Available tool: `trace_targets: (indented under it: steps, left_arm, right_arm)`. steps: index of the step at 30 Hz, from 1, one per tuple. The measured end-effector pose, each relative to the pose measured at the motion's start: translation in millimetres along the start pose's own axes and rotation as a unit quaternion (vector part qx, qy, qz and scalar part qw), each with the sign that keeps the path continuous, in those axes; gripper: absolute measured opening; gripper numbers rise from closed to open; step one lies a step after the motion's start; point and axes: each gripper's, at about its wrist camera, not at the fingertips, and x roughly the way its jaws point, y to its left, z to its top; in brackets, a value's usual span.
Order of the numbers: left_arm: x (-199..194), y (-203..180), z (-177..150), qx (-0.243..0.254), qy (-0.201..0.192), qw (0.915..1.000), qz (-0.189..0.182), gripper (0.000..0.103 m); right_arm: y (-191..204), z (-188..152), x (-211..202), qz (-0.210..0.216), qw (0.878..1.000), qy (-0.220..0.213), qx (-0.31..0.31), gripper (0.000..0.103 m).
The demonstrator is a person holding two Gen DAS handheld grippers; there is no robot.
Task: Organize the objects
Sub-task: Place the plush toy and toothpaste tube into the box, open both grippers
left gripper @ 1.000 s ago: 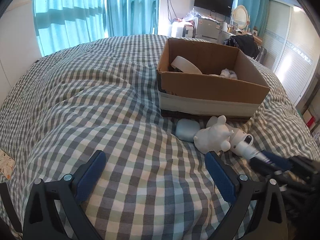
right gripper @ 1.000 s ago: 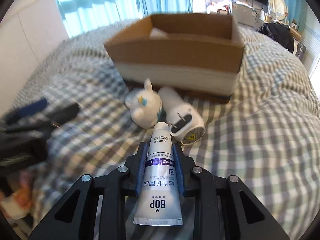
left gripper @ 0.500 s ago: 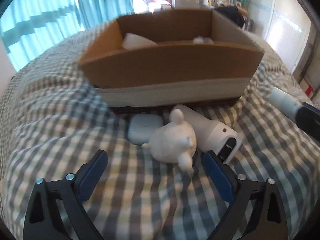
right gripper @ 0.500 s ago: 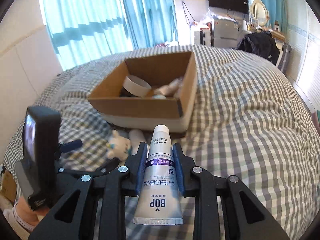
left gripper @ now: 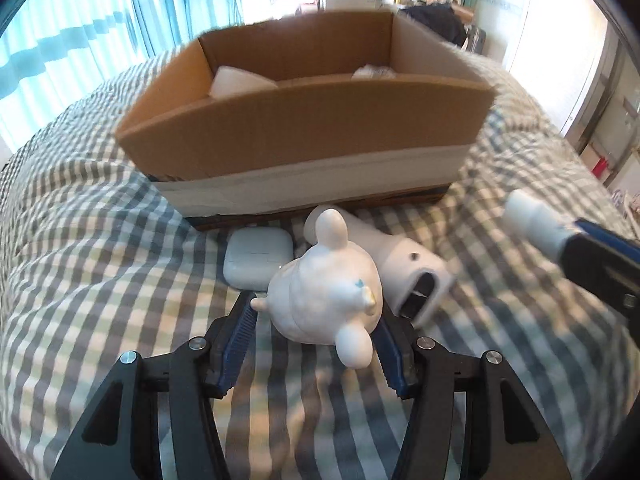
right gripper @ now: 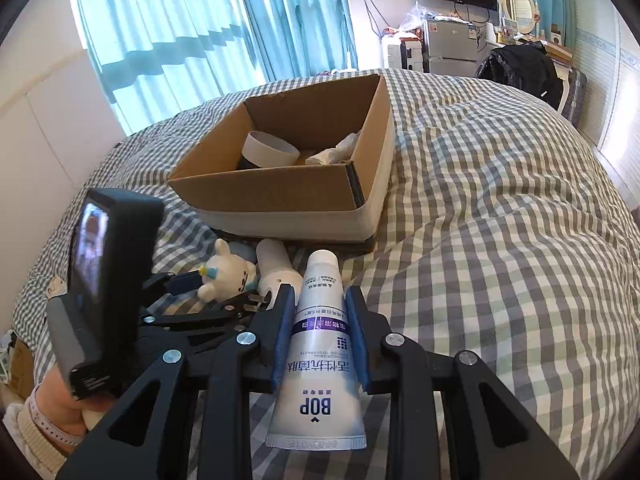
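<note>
A white bear figurine (left gripper: 324, 296) lies on the checked bedspread in front of the cardboard box (left gripper: 304, 140). My left gripper (left gripper: 316, 320) has closed around the figurine, its blue pads at both sides. My right gripper (right gripper: 320, 320) is shut on a white BOP toothpaste tube (right gripper: 318, 344) and holds it above the bed, right of the left gripper. The tube's cap also shows at the right of the left wrist view (left gripper: 528, 212). The box (right gripper: 296, 188) holds a tape roll (right gripper: 268, 150) and crumpled white items (right gripper: 332, 152).
A pale blue earbud case (left gripper: 256, 258) and a white cylindrical device (left gripper: 400, 264) lie beside the figurine against the box. The checked bedspread (right gripper: 500, 240) stretches wide to the right. Curtains, a TV and furniture stand beyond the bed.
My left gripper has moved forward to the figurine and its jaws have closed in on it. My right gripper has lifted and drawn back with the tube.
</note>
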Motion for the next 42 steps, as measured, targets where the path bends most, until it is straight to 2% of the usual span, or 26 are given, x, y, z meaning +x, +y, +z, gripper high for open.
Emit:
trace_targets:
  steps: [10, 16, 22, 26, 30, 35, 38, 42]
  left_arm:
    - [-77.4, 0.8, -15.9, -0.013, -0.056, 0.998, -0.025, 0.058]
    - [-119.6, 0.9, -3.7, -0.015, -0.084, 0.9959, -0.031, 0.058]
    - [-150.3, 7.6, 31.1, -0.013, -0.119, 0.9921, -0.036, 0.058]
    - [-161.6, 13.6, 69.2, 0.003, -0.145, 0.9894, -0.013, 0.058]
    - [-156.2, 29.1, 108.2, -0.005, -0.149, 0.9885, -0.027, 0.058]
    - [-132.1, 39.4, 154.4, 0.002, -0.147, 0.9891, -0.011, 0.058]
    - [-106.4, 44.5, 182.8, 0.004, -0.145, 0.9895, -0.004, 0.058]
    - [-59.5, 49.5, 209.2, 0.009, -0.112, 0.9936, 0.001, 0.058]
  right_arm:
    - [21.8, 4.7, -34.4, 0.0, 0.999, -0.027, -0.02, 0.026]
    - [36.7, 12.3, -57.6, 0.004, 0.998, -0.049, -0.036, 0.026]
    - [45.9, 40.3, -75.9, 0.003, 0.995, -0.075, -0.061, 0.026]
    - [53.4, 75.4, -83.2, 0.008, 0.992, -0.099, -0.082, 0.026]
    - [56.3, 113.4, -79.4, 0.006, 0.988, -0.122, -0.092, 0.026]
    - [54.1, 157.9, -53.2, 0.011, 0.987, -0.13, -0.09, 0.026]
    - [51.8, 184.1, -26.6, 0.01, 0.988, -0.125, -0.088, 0.026]
    - [43.1, 209.4, 17.2, 0.009, 0.992, -0.101, -0.08, 0.026]
